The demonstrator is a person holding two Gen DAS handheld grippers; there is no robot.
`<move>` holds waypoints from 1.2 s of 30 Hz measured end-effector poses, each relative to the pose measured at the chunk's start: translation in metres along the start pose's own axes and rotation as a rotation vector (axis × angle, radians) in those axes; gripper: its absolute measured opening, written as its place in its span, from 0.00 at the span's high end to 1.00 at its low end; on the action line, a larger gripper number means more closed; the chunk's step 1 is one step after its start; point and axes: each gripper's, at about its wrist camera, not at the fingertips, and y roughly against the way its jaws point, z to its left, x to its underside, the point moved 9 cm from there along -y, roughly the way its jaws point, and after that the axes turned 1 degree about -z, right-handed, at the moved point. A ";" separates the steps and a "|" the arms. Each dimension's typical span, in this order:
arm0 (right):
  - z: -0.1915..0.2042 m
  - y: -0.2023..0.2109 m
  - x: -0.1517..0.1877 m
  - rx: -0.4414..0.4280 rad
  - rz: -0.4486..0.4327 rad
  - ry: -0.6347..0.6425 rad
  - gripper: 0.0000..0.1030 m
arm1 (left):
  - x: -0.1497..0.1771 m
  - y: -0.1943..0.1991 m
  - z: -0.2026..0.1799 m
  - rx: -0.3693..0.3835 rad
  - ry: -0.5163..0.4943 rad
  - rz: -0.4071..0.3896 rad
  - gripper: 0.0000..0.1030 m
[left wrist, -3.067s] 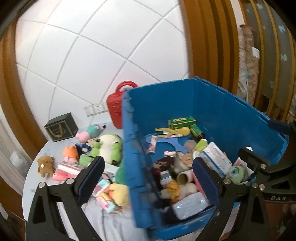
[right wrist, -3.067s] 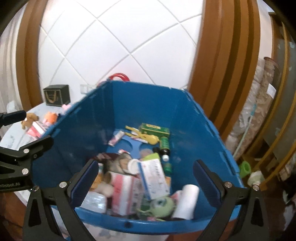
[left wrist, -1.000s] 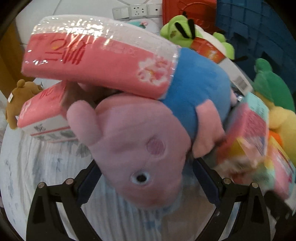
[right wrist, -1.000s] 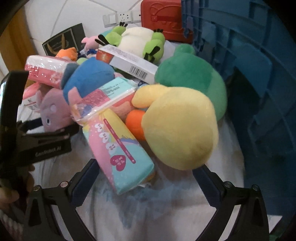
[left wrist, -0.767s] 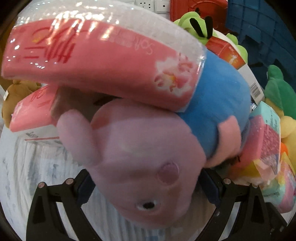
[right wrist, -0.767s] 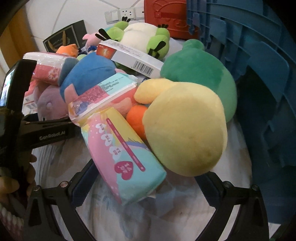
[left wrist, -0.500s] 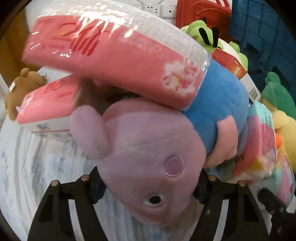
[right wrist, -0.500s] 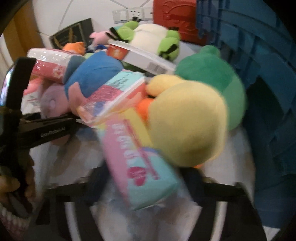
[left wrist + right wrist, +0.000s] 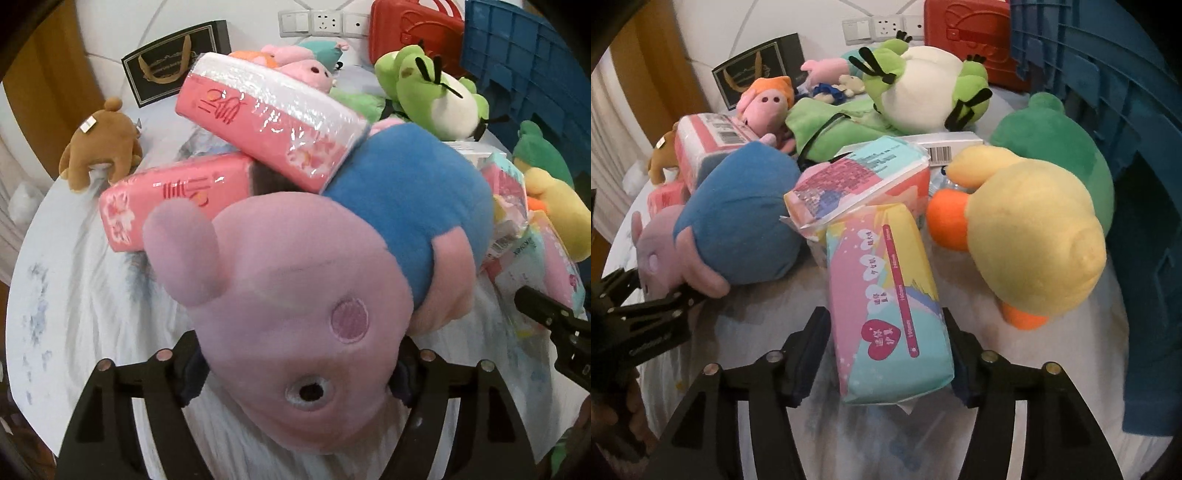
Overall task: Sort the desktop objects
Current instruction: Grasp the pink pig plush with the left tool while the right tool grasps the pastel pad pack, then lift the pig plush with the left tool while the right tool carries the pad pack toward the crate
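My left gripper (image 9: 295, 373) is shut on the head of a pink pig plush in a blue shirt (image 9: 295, 295); the plush also shows in the right wrist view (image 9: 735, 229). A pink tissue pack (image 9: 269, 118) leans on the plush's back. My right gripper (image 9: 886, 354) is shut on a pastel pink-and-teal soft pack (image 9: 890, 314) lying on the white cloth. The left gripper shows at the left of the right wrist view (image 9: 646, 306). A blue crate (image 9: 1126, 129) stands at the right.
A yellow duck plush (image 9: 1027, 229) and a green plush (image 9: 1052, 147) lie right of the pack. A second pastel pack (image 9: 864, 177), a green-and-white frog plush (image 9: 923, 88), a brown bear (image 9: 103, 144), a black box (image 9: 173, 62) and a red case (image 9: 413, 29) lie behind.
Both grippers have closed: the left on the pig plush's head, the right on the pastel pack. Both have drawn back a little, so more of the pile shows.
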 end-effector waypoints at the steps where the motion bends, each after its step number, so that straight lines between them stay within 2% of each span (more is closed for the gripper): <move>1: 0.002 0.000 -0.002 0.003 -0.003 0.000 0.43 | -0.001 0.002 -0.005 0.001 -0.008 -0.002 0.24; 4: -0.004 0.000 0.001 0.014 -0.004 0.006 0.36 | -0.001 0.002 -0.009 0.002 -0.033 0.000 0.22; 5: -0.003 -0.002 0.004 0.014 -0.003 0.005 0.31 | -0.004 -0.003 -0.011 0.010 -0.033 0.003 0.22; 6: -0.006 -0.005 0.004 0.014 -0.003 0.003 0.29 | -0.006 -0.010 -0.012 0.028 -0.027 0.007 0.22; 7: -0.006 -0.007 0.005 0.014 -0.001 -0.001 0.29 | -0.009 -0.013 -0.012 0.041 -0.016 0.011 0.26; 8: -0.003 -0.013 0.003 0.014 0.002 -0.002 0.40 | -0.016 -0.019 -0.007 0.050 -0.007 0.013 0.28; 9: -0.004 -0.013 0.004 0.029 0.004 0.000 0.57 | -0.019 -0.019 -0.008 0.055 -0.001 0.008 0.31; 15: -0.001 0.006 0.002 0.030 -0.021 0.001 0.57 | -0.025 0.007 -0.004 0.067 0.018 -0.045 0.35; 24: 0.019 0.065 -0.032 0.039 -0.140 0.025 0.57 | -0.064 0.077 0.016 0.038 0.052 -0.194 0.36; 36: 0.051 0.135 -0.080 0.053 -0.287 0.068 0.57 | -0.092 0.135 0.040 0.032 0.100 -0.277 0.36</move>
